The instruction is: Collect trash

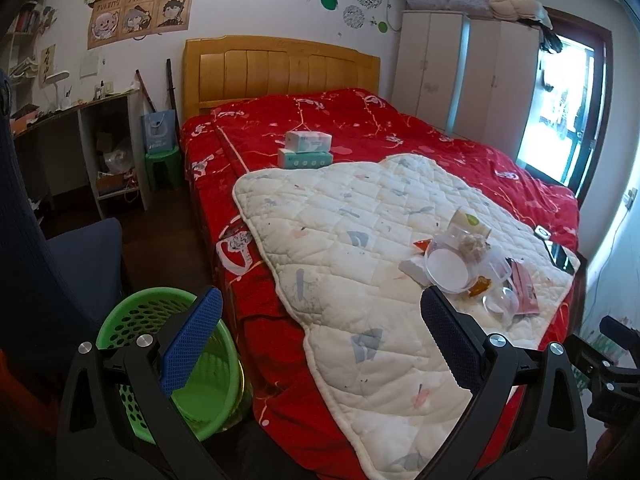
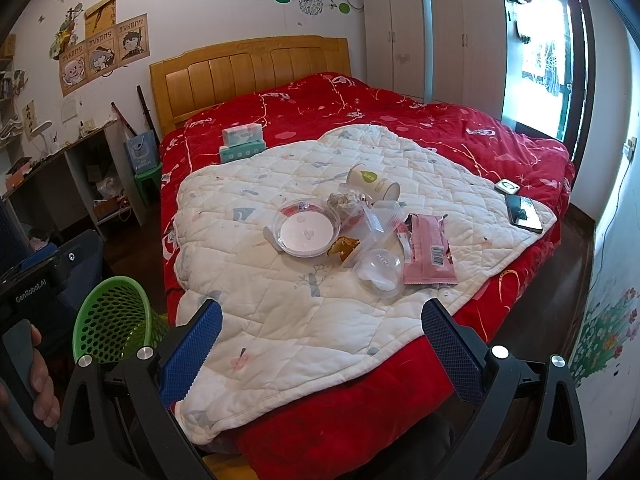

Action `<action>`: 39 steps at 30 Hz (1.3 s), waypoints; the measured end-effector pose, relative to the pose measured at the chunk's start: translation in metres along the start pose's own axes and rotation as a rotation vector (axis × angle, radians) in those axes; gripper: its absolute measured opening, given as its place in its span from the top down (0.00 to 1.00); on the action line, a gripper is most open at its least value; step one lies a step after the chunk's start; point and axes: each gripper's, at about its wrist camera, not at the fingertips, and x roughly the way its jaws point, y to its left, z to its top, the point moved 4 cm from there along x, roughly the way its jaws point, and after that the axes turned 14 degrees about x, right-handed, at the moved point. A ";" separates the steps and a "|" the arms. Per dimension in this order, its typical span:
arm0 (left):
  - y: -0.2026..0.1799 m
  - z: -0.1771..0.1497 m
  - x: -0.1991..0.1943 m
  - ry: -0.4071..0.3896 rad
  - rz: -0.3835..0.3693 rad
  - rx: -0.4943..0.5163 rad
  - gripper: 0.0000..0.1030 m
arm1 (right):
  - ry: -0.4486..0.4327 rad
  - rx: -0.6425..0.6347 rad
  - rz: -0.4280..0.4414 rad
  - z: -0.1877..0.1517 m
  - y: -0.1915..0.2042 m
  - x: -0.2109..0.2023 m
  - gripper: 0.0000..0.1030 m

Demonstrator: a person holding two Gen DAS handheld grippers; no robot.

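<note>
Trash lies in a heap on a white quilted pad (image 2: 280,304) on the red bed: a clear plastic bowl (image 2: 306,227), a paper cup (image 2: 372,181) on its side, crumpled paper (image 2: 346,201), a clear lidded container (image 2: 380,272), a pink wrapper (image 2: 428,252) and an orange scrap (image 2: 343,246). The same heap shows in the left wrist view around the bowl (image 1: 448,268). A green mesh basket (image 1: 208,376) (image 2: 112,320) stands on the floor by the bed's corner. My left gripper (image 1: 320,344) is open over the pad's near edge. My right gripper (image 2: 322,356) is open, short of the heap.
A black phone (image 2: 524,213) and a small white device (image 2: 507,187) lie on the pad's right side. Two tissue packs (image 2: 242,143) sit further up the bed. A dark chair (image 1: 60,264) stands left, with a desk (image 1: 80,120) behind it. A hand (image 2: 44,384) holds the left gripper's handle.
</note>
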 end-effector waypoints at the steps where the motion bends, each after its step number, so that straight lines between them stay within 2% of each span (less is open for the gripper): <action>1: 0.000 0.000 0.001 0.002 -0.001 -0.001 0.05 | 0.001 -0.001 0.000 0.000 0.000 0.001 0.06; 24: -0.011 0.009 0.027 0.058 -0.019 0.006 0.05 | 0.045 -0.010 -0.013 0.010 -0.011 0.028 0.06; 31: -0.022 0.012 0.045 0.095 -0.060 0.018 0.05 | 0.068 -0.023 -0.024 0.015 -0.017 0.044 0.06; 39: -0.035 0.021 0.061 0.102 -0.074 0.046 0.05 | 0.103 -0.024 -0.045 0.023 -0.034 0.067 0.06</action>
